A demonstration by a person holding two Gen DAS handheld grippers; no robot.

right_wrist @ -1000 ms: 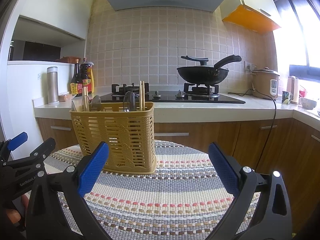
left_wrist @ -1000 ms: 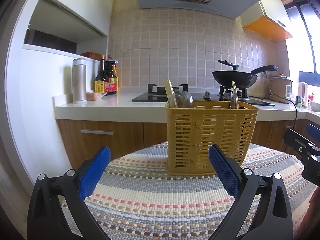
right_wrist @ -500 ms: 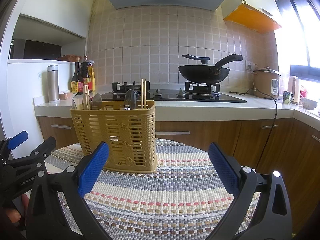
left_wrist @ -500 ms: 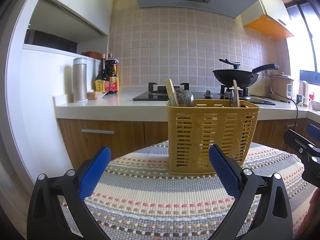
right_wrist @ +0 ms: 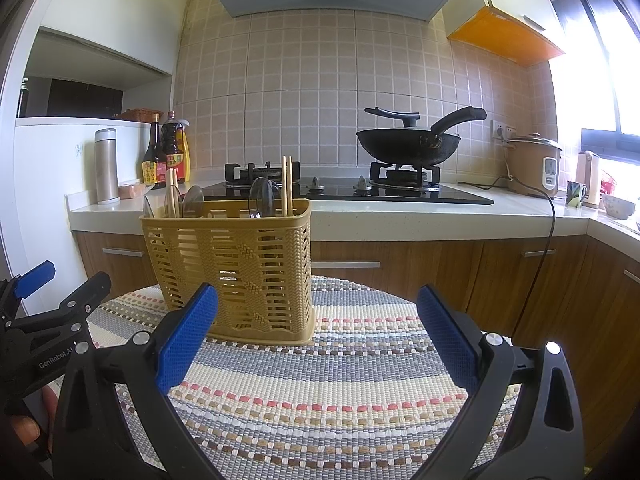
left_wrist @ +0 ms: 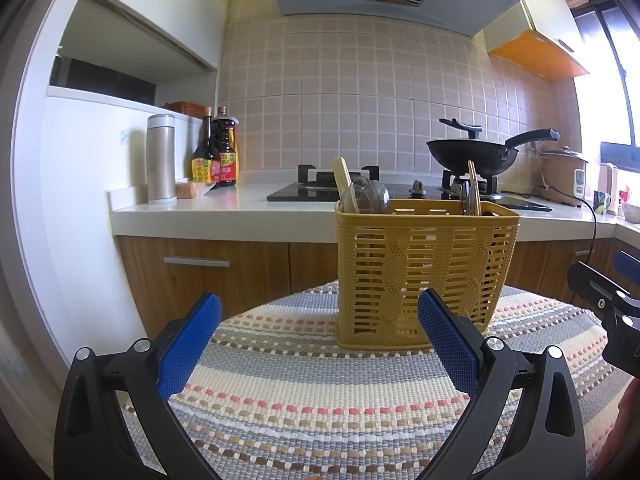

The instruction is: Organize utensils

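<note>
A yellow slotted utensil basket (left_wrist: 424,272) (right_wrist: 236,272) stands upright on a round table covered by a striped woven mat (left_wrist: 320,396) (right_wrist: 320,392). Spoons (left_wrist: 366,198) (right_wrist: 262,200) and wooden chopsticks (left_wrist: 474,194) (right_wrist: 287,186) stick up out of it. My left gripper (left_wrist: 318,340) is open and empty, low over the mat just in front of the basket. My right gripper (right_wrist: 316,338) is also open and empty, to the right of the basket and a little nearer than it. Each gripper shows at the edge of the other's view.
Behind the table runs a kitchen counter (right_wrist: 400,216) with a gas hob, a black wok (right_wrist: 408,144), a steel flask (left_wrist: 161,160), sauce bottles (left_wrist: 216,152), a rice cooker (right_wrist: 534,164) with a hanging cord, and wooden cabinets below.
Both views have shifted slightly, with the basket sitting a touch lower in the frames. Both grippers stay open and empty.
</note>
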